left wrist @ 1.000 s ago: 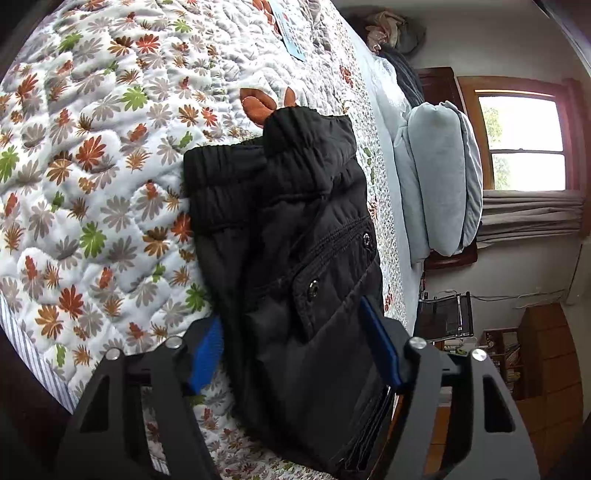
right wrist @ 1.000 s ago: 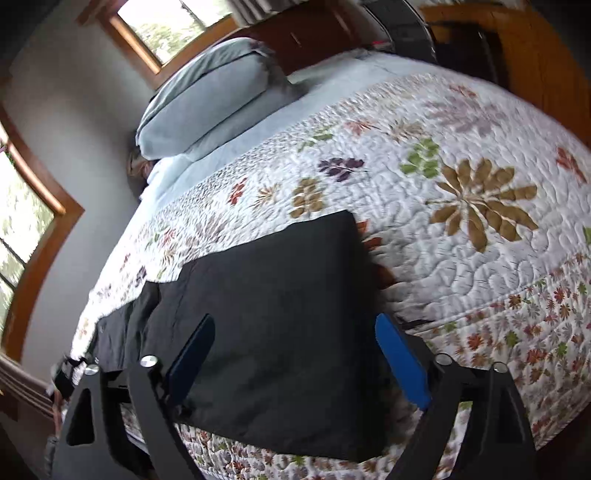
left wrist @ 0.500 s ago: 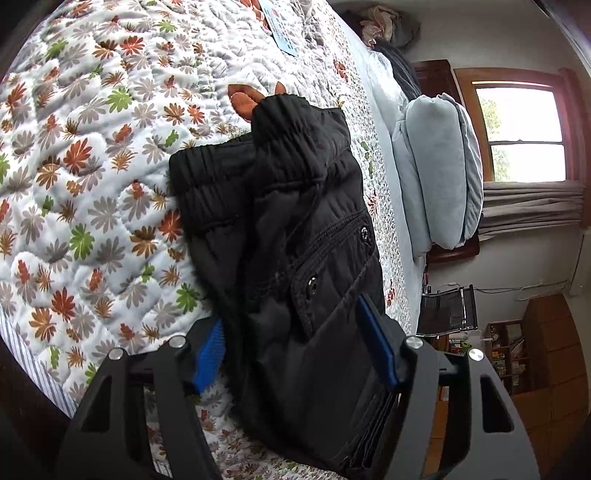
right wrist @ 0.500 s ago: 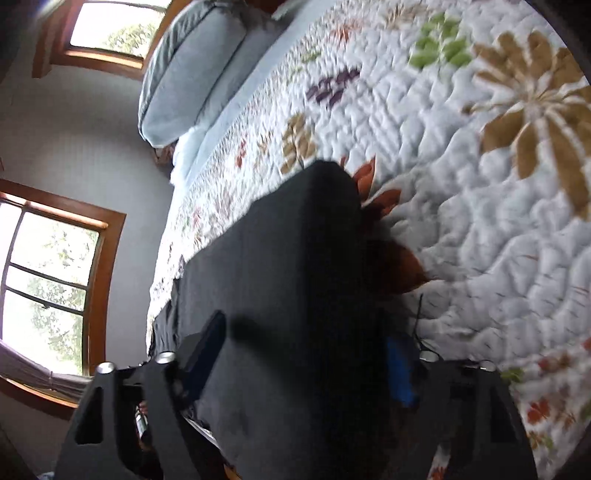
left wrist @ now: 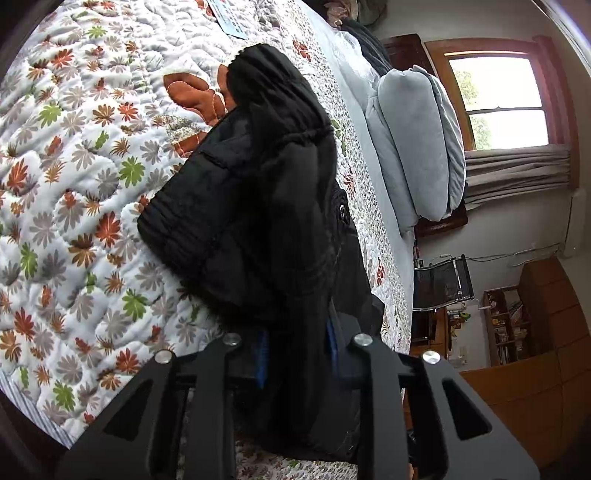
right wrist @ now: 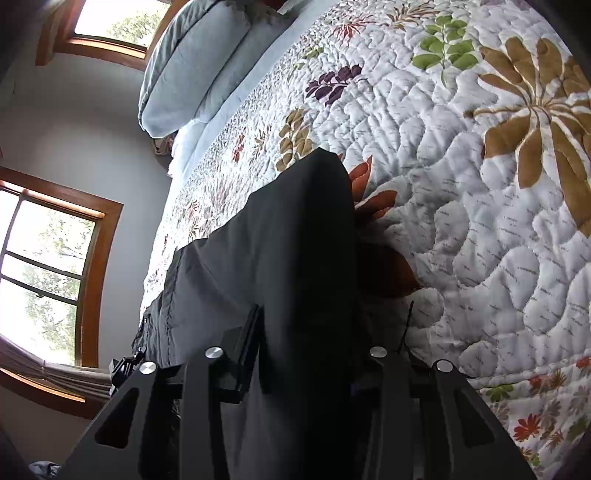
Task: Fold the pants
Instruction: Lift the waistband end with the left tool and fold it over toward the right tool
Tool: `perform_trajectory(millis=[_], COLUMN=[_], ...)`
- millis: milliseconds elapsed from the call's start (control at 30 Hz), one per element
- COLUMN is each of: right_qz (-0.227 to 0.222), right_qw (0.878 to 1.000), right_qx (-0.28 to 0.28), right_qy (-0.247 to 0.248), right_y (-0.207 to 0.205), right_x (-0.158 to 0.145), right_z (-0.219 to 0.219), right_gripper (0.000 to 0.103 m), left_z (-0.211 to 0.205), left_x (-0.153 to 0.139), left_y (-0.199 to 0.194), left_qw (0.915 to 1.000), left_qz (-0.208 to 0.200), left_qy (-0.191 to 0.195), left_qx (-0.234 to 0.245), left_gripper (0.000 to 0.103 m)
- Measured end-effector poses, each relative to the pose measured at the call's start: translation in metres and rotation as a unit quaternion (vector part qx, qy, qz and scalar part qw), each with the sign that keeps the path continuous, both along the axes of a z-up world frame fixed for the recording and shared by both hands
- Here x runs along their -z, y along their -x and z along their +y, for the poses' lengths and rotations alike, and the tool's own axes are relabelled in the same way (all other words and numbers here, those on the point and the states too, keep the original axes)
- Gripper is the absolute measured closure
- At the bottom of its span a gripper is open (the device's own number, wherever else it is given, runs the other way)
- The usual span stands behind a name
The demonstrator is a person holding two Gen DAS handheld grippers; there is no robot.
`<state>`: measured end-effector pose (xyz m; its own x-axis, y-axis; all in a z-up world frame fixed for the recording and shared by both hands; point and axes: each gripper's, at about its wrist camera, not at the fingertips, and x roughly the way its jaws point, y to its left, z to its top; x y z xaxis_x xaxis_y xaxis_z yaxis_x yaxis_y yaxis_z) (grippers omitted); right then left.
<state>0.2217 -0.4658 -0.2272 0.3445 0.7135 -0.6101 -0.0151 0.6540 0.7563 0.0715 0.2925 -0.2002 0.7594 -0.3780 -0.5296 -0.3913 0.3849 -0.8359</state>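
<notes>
The black pants (left wrist: 266, 206) lie folded on a floral quilt (left wrist: 74, 155); the elastic waistband end points away in the left wrist view. My left gripper (left wrist: 295, 354) is shut on the pants' near edge, with cloth bunched between its blue pads. In the right wrist view the smooth leg end of the pants (right wrist: 288, 251) rises off the quilt (right wrist: 480, 221). My right gripper (right wrist: 306, 354) is shut on that end, its pads hidden by cloth.
Grey pillows (left wrist: 417, 140) lie at the head of the bed and also show in the right wrist view (right wrist: 195, 62). A window (left wrist: 498, 99), a chair (left wrist: 443, 280) and wooden drawers (left wrist: 535, 362) stand beyond the bed. A blue card (left wrist: 229, 22) lies far on the quilt.
Both grippers went from open around the pants to shut on them. The cloth has bunched up and lifted at both ends, and both cameras moved closer.
</notes>
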Motion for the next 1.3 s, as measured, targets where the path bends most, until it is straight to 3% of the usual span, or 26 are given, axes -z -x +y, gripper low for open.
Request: perform_trajectory(millis=[233, 633, 1000, 1300], right_qz=[0.002, 0.002, 0.001, 0.0], right_qw=[1.0, 1.0, 1.0, 1.0], right_qx=[0.004, 0.007, 0.006, 0.008], right_qy=[-0.001, -0.005, -0.007, -0.013], right_y=[-0.001, 0.0, 0.002, 0.003], right_x=[0.003, 0.004, 0.004, 0.006], right_z=[0.0, -0.002, -0.003, -0.005], right_gripper=[0.063, 0.059, 0.058, 0.058], left_z=[-0.002, -0.03, -0.092, -0.143], left_x=[0.0, -0.051, -0.111, -0.125], left_y=[0.003, 0.003, -0.017, -0.034], left_qw=[1.0, 0.9892, 0.9645, 0.947], left_qz=[-0.006, -0.13, -0.217, -0.237], left_qy=[-0.007, -0.055, -0.081, -0.081], left_qx=[-0.005, 0.038, 0.127, 0.201], left_gripper=[0.089, 0.09, 0.09, 0.09])
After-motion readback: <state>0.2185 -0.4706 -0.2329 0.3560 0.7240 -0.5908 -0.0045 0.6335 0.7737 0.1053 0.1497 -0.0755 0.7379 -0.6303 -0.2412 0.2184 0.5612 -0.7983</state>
